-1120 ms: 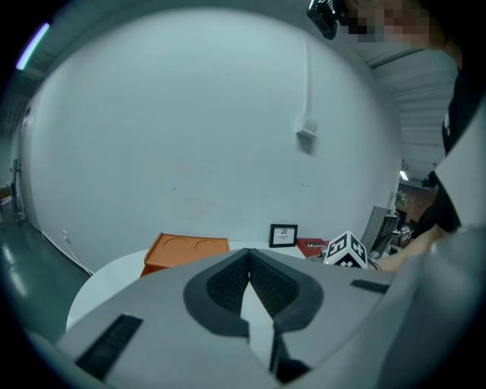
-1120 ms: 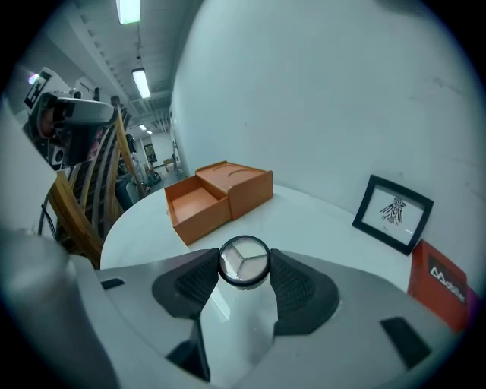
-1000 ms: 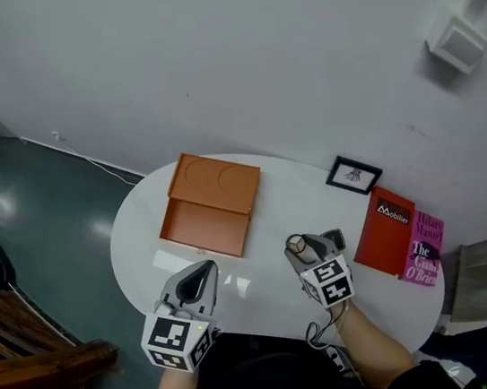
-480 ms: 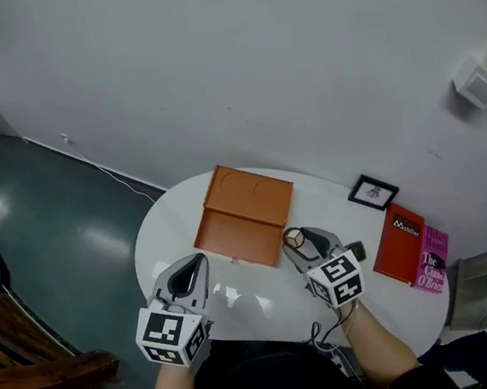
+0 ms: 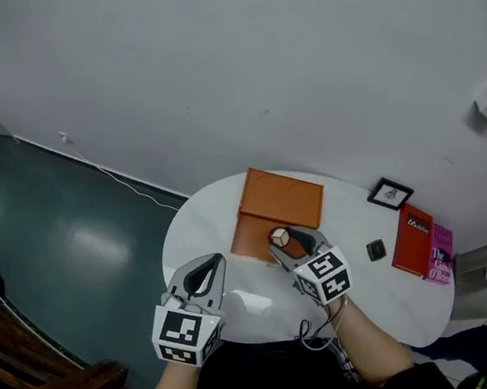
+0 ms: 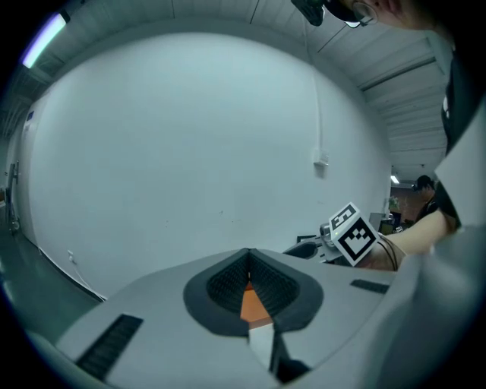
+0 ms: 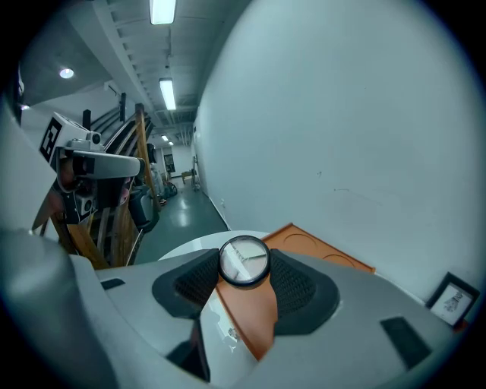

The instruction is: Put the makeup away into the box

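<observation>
Starting left of the box, my left gripper (image 5: 207, 266) hangs over the near left part of the round white table (image 5: 196, 230), well short of the box's corner. Its jaws are pressed together at the tips with nothing between them. In the left gripper view only a sliver of orange shows through the gap behind those tips. The box (image 5: 282, 203) itself is orange and lies open near the far edge of the table. Its lid is thrown back towards the wall, showing two shallow round recesses, and its flat tray faces me. My right gripper (image 5: 280, 241) reaches in from the near side of the box, and its two ribbed pads pinch a small round makeup pot (image 7: 244, 261) with a dark rim and a clear top. The pot is off the table, and from the head view it sits against the near part of the box's tray. The right gripper view has the orange tray directly behind and below it. To the right of the box, a small black item (image 5: 376, 250) lies on the table by itself. Further right and nearer the wall is a small black picture frame (image 5: 389, 193). Rightmost, at the table's edge, are a red book (image 5: 412, 239) and a pink book (image 5: 438, 253) side by side.
</observation>
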